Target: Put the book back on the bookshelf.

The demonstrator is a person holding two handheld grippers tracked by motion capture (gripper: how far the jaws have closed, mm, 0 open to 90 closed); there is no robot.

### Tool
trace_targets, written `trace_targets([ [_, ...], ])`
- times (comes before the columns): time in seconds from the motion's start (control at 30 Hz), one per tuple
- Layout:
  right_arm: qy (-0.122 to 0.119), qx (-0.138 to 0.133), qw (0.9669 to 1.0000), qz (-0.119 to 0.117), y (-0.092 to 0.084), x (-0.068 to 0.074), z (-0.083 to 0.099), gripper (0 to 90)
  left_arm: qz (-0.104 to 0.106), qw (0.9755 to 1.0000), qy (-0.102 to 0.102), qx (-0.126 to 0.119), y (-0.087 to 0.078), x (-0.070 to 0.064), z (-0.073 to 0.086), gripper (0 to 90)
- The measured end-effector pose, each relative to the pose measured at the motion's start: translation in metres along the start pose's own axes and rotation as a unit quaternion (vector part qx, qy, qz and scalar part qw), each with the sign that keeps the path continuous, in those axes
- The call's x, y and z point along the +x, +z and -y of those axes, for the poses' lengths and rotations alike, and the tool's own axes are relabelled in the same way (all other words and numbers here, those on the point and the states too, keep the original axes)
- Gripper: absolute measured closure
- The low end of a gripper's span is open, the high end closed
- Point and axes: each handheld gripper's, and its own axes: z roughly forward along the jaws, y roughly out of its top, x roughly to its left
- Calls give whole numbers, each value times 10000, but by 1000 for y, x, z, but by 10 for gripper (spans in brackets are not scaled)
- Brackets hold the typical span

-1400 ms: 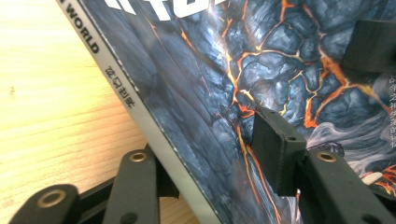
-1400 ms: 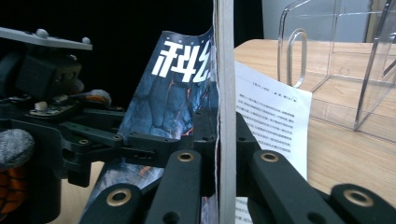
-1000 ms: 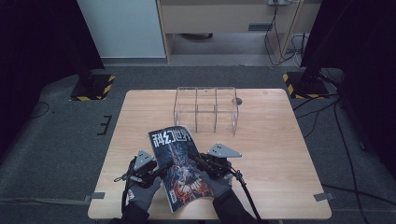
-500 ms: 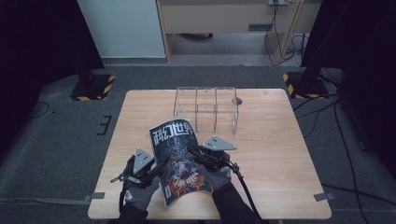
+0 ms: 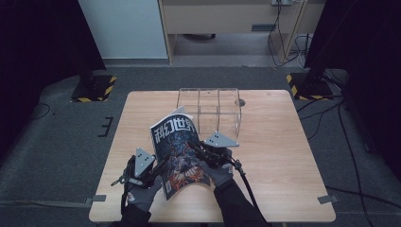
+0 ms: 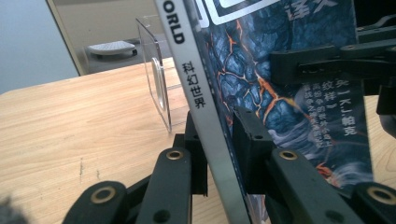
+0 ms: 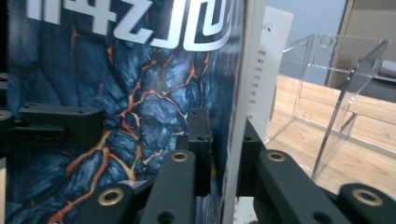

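The wooden counter (image 5: 283,156) is carrying a clear acrylic box (image 5: 210,109) toward its far side, open and divided into compartments. Just in front of it a magazine (image 5: 177,151) is being held up off the wood, tilted, its long axis running from the person's near side up toward the box, title end pointing away. Both gloved hands are coming in from the near edge, forearms low, each angled inward toward the cover. The left gripper (image 5: 158,169) is pinching the spine side near the lower end; its fingers (image 6: 245,135) are sitting narrow, one on each face of the magazine (image 6: 280,70). The right gripper (image 5: 196,149) is clamping the opposite, page edge, fingers (image 7: 200,135) likewise closed tight on the magazine (image 7: 130,84). The spine is reading "ORLD" in white capitals, with Chinese characters below it. Large pale Chinese title characters are running across the dark blue cover with its orange cracks.
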Motion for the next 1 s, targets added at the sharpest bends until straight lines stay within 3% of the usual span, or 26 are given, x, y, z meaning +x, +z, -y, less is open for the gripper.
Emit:
trace_targets([
  [0.27, 39, 180, 9998, 7, -2, -7, 7, 688, 73, 9999, 43, 61, -1, -2, 5, 762],
  [0.4, 178, 247, 9995, -7, -2, -12, 7, 628, 137, 9999, 49, 49, -3, -3, 5, 764],
  [0.53, 290, 169, 9994, 18, -2, -15, 6, 639, 168, 9998, 46, 20, -3, -3, 5, 767],
  [0.6, 352, 152, 9993, -10, -1, -17, 6, 687, 203, 9998, 57, 4, -4, -4, 3, 768],
  [0.63, 377, 153, 9991, -75, 0, -18, 3, 760, 211, 9997, 90, -30, -4, -4, 2, 768],
  [0.67, 377, 153, 9991, -75, 0, -18, 3, 760, 207, 9997, 133, -53, -5, -4, 1, 768],
  [0.87, 199, -139, 9997, -56, 0, -14, -12, 809, 134, 9989, 291, -349, -8, -1, -4, 768],
  [1.0, 48, -88, 9999, 8, 2, -12, -11, 790, 126, 9991, 333, -223, -6, -2, 4, 756],
])
